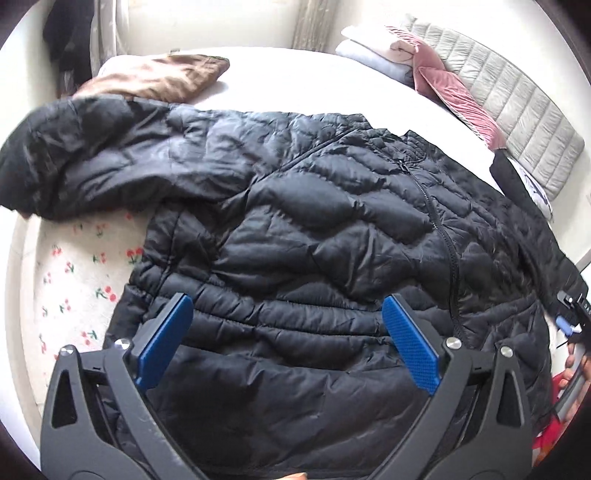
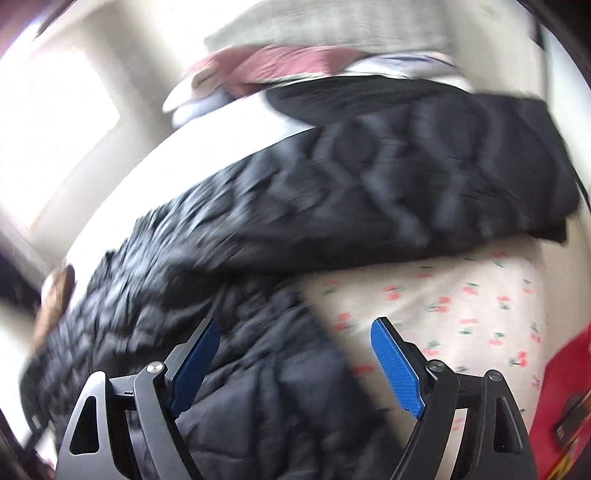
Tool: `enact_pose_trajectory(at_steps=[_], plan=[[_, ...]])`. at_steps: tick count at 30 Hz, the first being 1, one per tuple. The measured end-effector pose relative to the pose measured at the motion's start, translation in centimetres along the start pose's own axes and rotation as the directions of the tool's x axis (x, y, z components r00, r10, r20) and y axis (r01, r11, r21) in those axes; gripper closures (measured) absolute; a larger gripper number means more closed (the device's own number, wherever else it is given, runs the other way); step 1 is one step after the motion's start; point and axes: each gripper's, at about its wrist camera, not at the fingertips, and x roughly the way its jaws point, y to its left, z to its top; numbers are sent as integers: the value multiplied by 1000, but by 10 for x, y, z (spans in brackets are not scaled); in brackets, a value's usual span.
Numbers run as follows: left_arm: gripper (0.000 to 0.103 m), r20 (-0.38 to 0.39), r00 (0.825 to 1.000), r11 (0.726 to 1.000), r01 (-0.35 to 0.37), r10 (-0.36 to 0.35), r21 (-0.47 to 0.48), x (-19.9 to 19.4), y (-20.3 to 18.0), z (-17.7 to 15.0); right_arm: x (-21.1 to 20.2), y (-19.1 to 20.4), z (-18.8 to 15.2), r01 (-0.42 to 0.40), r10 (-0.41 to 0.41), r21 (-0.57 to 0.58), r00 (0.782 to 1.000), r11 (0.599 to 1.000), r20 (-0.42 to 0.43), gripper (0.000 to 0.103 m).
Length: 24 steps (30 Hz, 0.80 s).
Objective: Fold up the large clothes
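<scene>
Left gripper (image 1: 286, 339): jaws spread wide, blue pads (image 1: 164, 341) clear of each other, nothing pinched, hovering above the hem end of the black puffer jacket (image 1: 314, 229). Right gripper (image 2: 295, 365): jaws likewise wide apart, nothing between the blue pads (image 2: 397, 369), poised over the line where jacket (image 2: 332, 192) meets the cherry-print sheet (image 2: 461, 306).

From the left wrist: jacket laid flat, front up and zipped (image 1: 439, 221), across the near part of the bed (image 1: 295, 74), hem toward the camera, collar toward the far side. One sleeve (image 1: 74, 166) flung out toward the bed's left edge. Cherry-print sheet (image 1: 74, 266) bare at the near-left, white cover beyond the jacket. Brown cushion (image 1: 159, 75) at the far-left corner, just beyond the sleeve. Pink cushions (image 1: 454, 92) and folded pale laundry (image 1: 373, 48) at the far-right, against a quilted grey headboard (image 1: 517, 110). Other gripper's tip (image 1: 572, 314) peeking in at the right edge beside the jacket's side, with fingers of a hand (image 1: 570, 369) below it.

From the right wrist, heavily blurred: other sleeve (image 2: 424, 166) stretched out across the bed toward the right, its cuff end near the right edge, something hidden from the left view. Jacket body under the left pad (image 2: 195, 365), bare cherry sheet under the right pad. Pink cushions (image 2: 277, 66) and grey headboard (image 2: 332, 26) smeared along the top. Red item (image 2: 565, 406) at the lower right, too blurred to identify. Brown cushion (image 2: 55, 295) only a smudge at the left.
</scene>
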Motion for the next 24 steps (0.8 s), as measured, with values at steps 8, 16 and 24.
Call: enact_pose_trajectory(at_steps=[8,16,24], plan=[[1,29,1000,999,-5,6,-33,-5,12,5,27,-62,31,149,-154,170,988,974,15,18],[1,54,998,998,19,-15,-61,-13,17,10,48,-103,54,6,-35,341,996,940,80,18],[1,82,996,999,-22,25,-42,-19,14,13,48,-112,77,-97,34,432,988,897,151,80]])
